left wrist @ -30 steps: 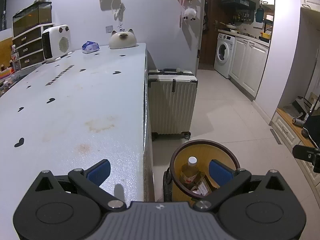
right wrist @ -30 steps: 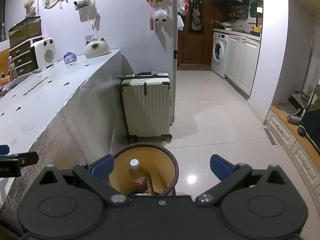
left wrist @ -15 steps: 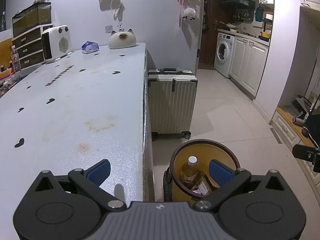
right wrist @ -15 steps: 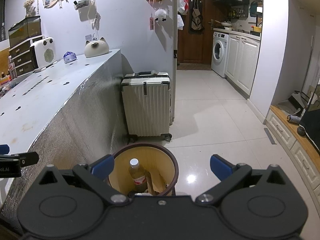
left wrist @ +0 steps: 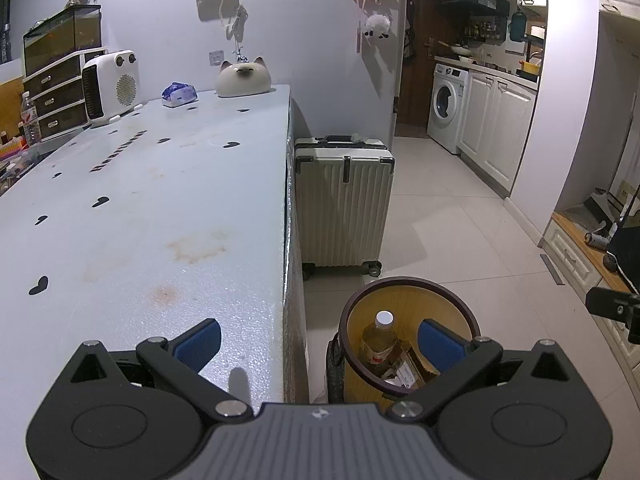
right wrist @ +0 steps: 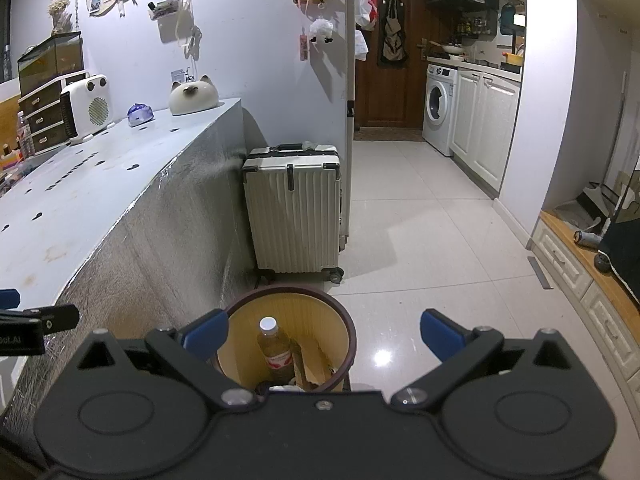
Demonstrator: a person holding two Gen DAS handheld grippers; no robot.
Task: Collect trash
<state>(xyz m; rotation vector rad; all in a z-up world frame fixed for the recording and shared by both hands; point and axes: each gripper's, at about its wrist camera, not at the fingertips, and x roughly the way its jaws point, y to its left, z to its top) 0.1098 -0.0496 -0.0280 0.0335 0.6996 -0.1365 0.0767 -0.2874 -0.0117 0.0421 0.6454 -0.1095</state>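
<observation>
Risk first: knocking the trash bin [right wrist: 286,336] over, likely if either set of fingers swings low across its rim at the desk's corner. Also a chance of calling the job done too early, since small scraps on the long desk [left wrist: 140,208] are hard to make out in this dim light. Nothing obvious left to collect on the desk's near stretch; only stains and dark heart marks.

Largest to smallest: desk filling 9 to 12 o'clock in the left wrist view; suitcase [left wrist: 344,204] upright on the floor at 12 o'clock, just beyond the bin and narrowing the passage; bin on the floor at 5 o'clock, close against the desk's side; heater [left wrist: 110,86] and cat figure [left wrist: 243,79] far back at 11 o'clock; bottle [right wrist: 274,346] standing inside the bin, with cardboard beside it.

Left gripper [left wrist: 318,340]: fingers wide apart, holding nothing. Right gripper [right wrist: 323,330]: fingers wide apart, empty too, poised above the bin.
</observation>
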